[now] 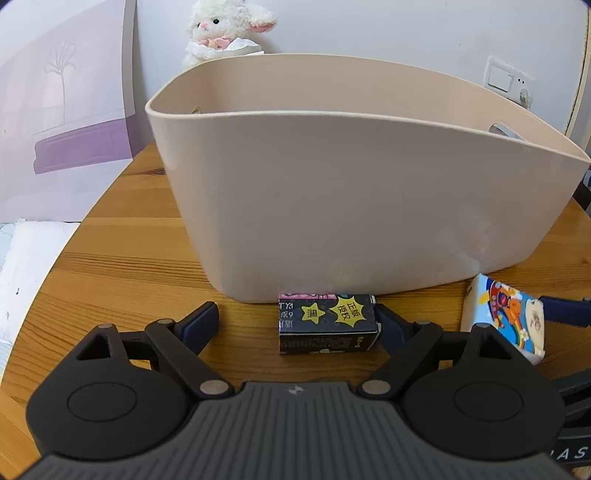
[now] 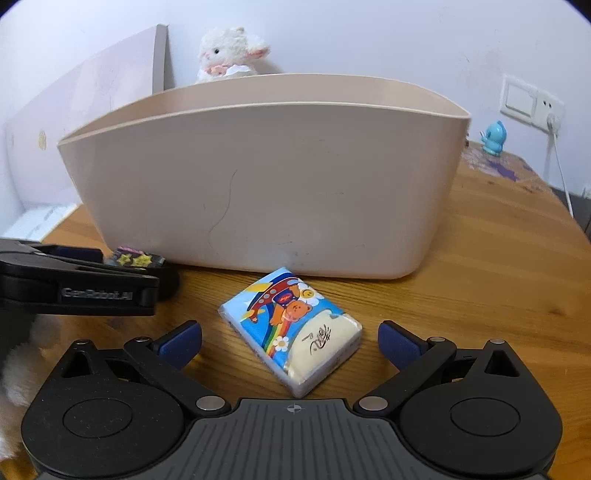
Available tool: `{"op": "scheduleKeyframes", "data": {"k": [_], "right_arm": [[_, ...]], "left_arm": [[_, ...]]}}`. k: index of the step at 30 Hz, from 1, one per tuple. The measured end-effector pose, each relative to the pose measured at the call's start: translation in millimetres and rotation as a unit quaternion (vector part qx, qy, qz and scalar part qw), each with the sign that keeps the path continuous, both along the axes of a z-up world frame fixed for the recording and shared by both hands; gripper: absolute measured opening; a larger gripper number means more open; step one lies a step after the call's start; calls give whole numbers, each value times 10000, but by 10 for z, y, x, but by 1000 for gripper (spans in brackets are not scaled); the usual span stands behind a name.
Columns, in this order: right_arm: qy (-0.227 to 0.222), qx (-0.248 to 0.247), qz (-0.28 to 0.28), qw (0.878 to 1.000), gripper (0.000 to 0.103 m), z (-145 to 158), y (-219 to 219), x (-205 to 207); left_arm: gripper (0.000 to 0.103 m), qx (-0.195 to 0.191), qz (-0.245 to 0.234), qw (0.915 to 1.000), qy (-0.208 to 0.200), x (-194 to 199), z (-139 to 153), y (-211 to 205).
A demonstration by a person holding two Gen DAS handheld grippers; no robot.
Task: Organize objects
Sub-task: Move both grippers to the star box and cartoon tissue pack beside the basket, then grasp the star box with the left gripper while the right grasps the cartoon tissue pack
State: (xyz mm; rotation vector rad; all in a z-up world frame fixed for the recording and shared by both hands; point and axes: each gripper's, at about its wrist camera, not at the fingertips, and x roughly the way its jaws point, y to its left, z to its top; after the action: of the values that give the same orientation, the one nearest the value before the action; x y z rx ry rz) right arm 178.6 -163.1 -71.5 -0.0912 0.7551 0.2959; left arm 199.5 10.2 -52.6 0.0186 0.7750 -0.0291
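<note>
We are holding both tongs low over the round wooden worktop (image 1: 122, 266), in front of a big beige bin (image 1: 354, 192) which is filling most of both views and is standing as a wall just behind the small things. Behind the bin a white plush lamb (image 1: 225, 29) is sitting against the wall, and a white and purple board (image 1: 62, 110) is leaning at the left. At the far right of the worktop a small blue toy (image 2: 493, 138) is standing near a wall socket (image 2: 532, 103).

The left tongs (image 1: 295, 321) are standing wide apart around a black box (image 1: 327, 325). The box is lying flat just before the bin, its far edge seeming to touch the bin wall. Its long axis is running left to right across the tongs. The right finger (image 1: 391, 325) is lying right against the box end; the left finger is staying well apart from it.

The right tongs (image 2: 290, 343) are also spread wide, with a tissue pack (image 2: 291, 328) lying flat between the fingers, touching neither. Its long axis is running diagonally, from far left to near right. The left tongs are reaching in beside it from the left.
</note>
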Motion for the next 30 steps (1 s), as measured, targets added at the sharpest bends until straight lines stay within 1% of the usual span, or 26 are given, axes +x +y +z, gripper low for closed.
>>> {"op": "scheduleKeyframes", "data": {"k": [2,3,4,5,6,8,10,11,12,14,19,22,26,30], "right_arm": [[-15,-57,67,10000,102,-8,14,27],[-56,-111,124,9998,98,-10,30,24],[-89,-83,201,9997,91,-7,28,8],[-127,-68,257,9996,80,0,27,-13],[-154,-73,311,9994,75,9,32,-36],[-144,-90,425,9990,57,34,36,-82],[-116,-135,513,9985,49,58,50,-126],[-103,-145,538,9984,46,67,53,-140],[-94,-161,545,9983,45,74,54,-145],[-81,-178,543,9983,43,82,52,-164],[-46,-143,567,9983,43,104,26,-245],[-130,-98,614,9980,43,166,-6,-347],[-349,51,622,9974,43,344,-94,-486],[-657,248,590,9958,43,599,-207,-619]], "left_arm": [[88,17,-5,10000,-11,4,1,8],[86,15,8,10000,-13,-7,2,27],[84,16,21,10000,-18,-24,3,49],[82,18,30,10000,-23,-25,9,53],[78,17,33,10000,-35,-40,15,68],[70,8,13,10000,-70,-61,31,95],[57,-9,-35,9999,-102,-76,43,112],[55,-6,-44,9999,-111,-86,51,118],[53,-13,-47,9999,-118,-99,54,124],[53,-55,-78,9999,-135,-136,55,152],[52,-56,-84,9999,-111,-204,67,143],[52,-60,-102,9998,-140,-297,94,151],[52,-26,-176,9995,-278,-408,193,166],[52,-2,-199,9989,-435,-537,350,177]]}}
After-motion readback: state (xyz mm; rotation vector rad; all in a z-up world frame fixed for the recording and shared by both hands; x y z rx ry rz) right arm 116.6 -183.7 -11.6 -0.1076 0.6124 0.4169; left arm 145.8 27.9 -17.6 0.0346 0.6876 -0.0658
